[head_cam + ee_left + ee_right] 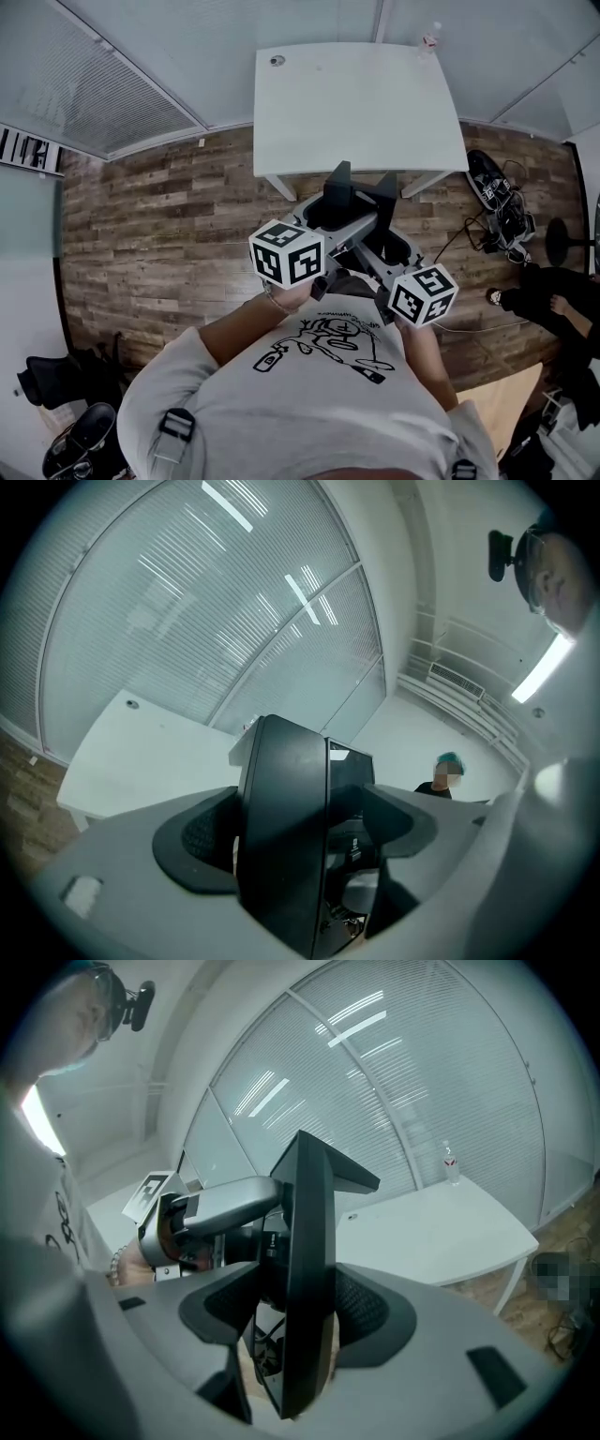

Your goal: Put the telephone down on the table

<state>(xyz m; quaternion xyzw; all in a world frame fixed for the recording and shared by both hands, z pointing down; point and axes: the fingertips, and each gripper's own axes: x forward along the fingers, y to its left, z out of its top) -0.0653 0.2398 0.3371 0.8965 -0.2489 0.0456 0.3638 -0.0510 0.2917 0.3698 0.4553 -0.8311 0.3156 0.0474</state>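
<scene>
telephone (339,187) (black, angular) near flat white table (356,103)

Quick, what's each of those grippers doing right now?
Left gripper: closed on the telephone.
Right gripper: closed on the telephone too.

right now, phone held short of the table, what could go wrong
1. The telephone hangs over the wood floor, short of the table; the left gripper and right gripper each pinch only a thin part of it, so a slip could drop it.
2. A bottle stands at the table's far edge; overreaching could knock it.
</scene>
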